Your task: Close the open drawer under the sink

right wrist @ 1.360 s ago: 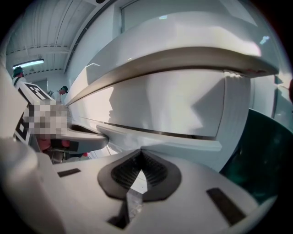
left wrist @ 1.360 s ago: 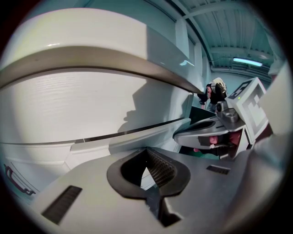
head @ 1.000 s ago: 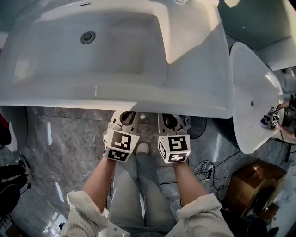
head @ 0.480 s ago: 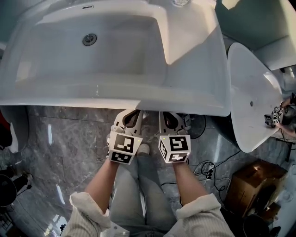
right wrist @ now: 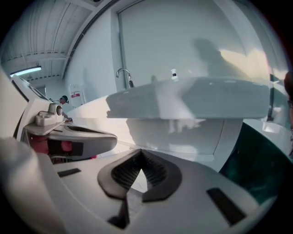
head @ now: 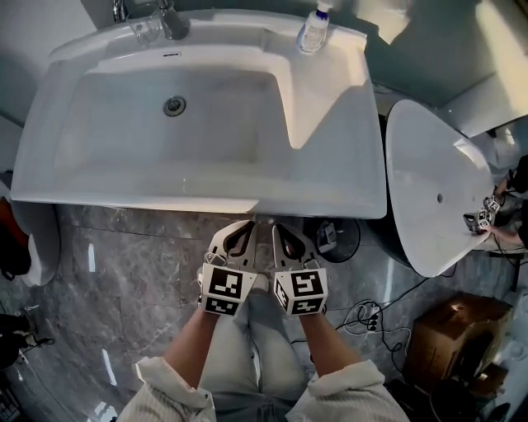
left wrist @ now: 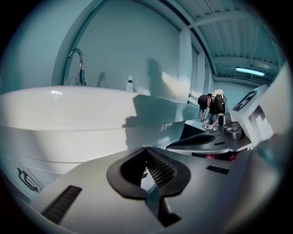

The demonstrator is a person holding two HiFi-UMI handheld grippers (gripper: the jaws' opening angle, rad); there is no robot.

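Observation:
The white sink (head: 330, 124) fills the top of the head view. Its front rim hides the drawer from above, and nothing sticks out past the rim. In the right gripper view the white cabinet front (right wrist: 183, 132) shows under the basin, flat and a short way off. My left gripper (head: 249, 223) and right gripper (head: 277, 225) are side by side just in front of the rim, pointing at it and apart from it. Both are shut on nothing. The left gripper (left wrist: 146, 149) faces the white front (left wrist: 68, 137), and the right gripper (right wrist: 139, 151) has its pads together.
A faucet (head: 169, 21) and a soap bottle (head: 313, 31) stand at the sink's back. A second white basin (head: 421, 189) stands to the right, where another person (head: 505, 206) works. Cables (head: 363, 313) and a cardboard box (head: 454, 330) lie on the marble floor (head: 124, 255).
Both grippers have drawn back from under the sink's rim toward my body and come closer together. The view has pulled back, showing the faucet and bottle.

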